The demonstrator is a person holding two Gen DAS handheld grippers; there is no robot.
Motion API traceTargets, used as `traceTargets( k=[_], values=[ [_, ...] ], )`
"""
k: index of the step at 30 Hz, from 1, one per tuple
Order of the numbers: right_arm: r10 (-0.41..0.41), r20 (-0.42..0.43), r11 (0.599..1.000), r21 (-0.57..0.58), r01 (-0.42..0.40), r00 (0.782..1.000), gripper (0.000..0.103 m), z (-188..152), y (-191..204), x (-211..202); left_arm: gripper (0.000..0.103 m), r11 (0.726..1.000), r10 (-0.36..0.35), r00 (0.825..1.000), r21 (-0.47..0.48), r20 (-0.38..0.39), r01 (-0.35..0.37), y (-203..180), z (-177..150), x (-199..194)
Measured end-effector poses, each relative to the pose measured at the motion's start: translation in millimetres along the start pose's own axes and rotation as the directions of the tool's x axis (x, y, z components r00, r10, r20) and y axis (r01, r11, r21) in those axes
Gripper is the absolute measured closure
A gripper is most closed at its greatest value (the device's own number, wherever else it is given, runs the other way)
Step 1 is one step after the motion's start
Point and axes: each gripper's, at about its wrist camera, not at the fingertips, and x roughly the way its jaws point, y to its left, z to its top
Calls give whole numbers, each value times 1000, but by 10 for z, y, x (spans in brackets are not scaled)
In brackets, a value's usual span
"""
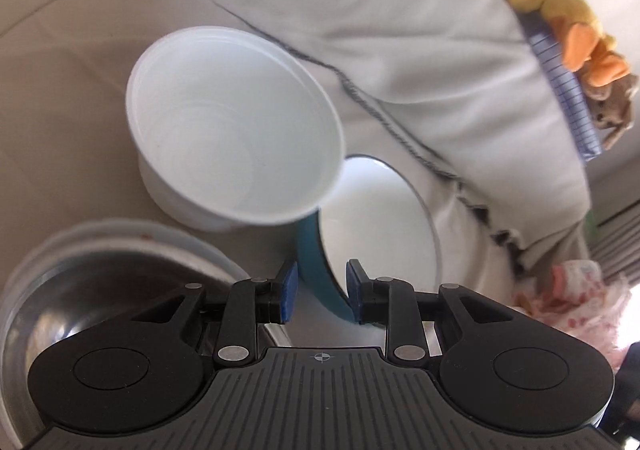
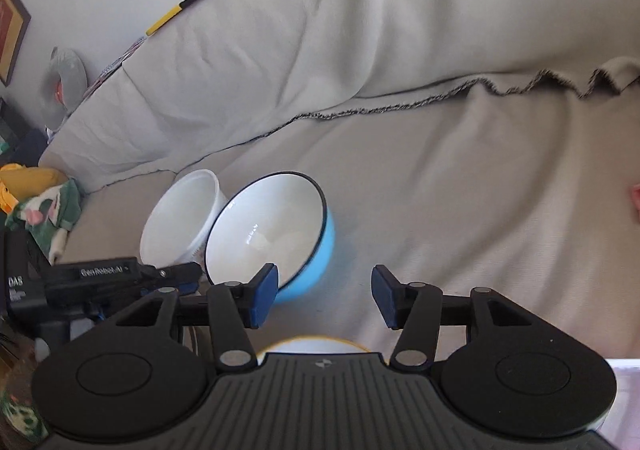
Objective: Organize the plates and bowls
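A blue bowl with a white inside [image 1: 380,218] is tilted up on the beige cloth; my left gripper [image 1: 322,290] straddles its rim, one blue pad outside and one inside, and grips it. It also shows in the right wrist view [image 2: 276,234], with the left gripper [image 2: 176,278] at its lower left edge. A white plastic bowl [image 1: 236,126] stands beside it, touching it [image 2: 184,218]. My right gripper [image 2: 324,298] is open and empty, just right of and nearer than the blue bowl.
A steel bowl in a clear one [image 1: 100,290] lies at lower left. A white dish with a yellow rim [image 2: 316,344] sits under my right gripper. A cushion [image 2: 320,30] rises behind. Plush toys [image 1: 580,30] lie on its top.
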Motion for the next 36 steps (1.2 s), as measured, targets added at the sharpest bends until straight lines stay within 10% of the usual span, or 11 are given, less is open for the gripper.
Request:
traceTargets(
  k=[9, 11, 22, 36],
  values=[
    [-30, -158, 997, 66, 41, 987, 51, 382, 69, 1161, 63, 988, 74, 997, 138, -29, -69, -206, 174, 470],
    [-8, -199, 996, 86, 25, 980, 67, 355, 20, 1303, 58, 984, 85, 995, 164, -45, -76, -266, 177, 556],
    [-84, -80, 996, 22, 86, 993, 75, 264, -424, 553, 32, 975, -30, 972, 208, -235, 80, -791, -9, 965],
    [102, -168, 959, 280, -51, 980, 75, 123, -947, 916, 33, 923, 70, 956, 382, -285, 47, -1105, 42, 1430]
  ],
)
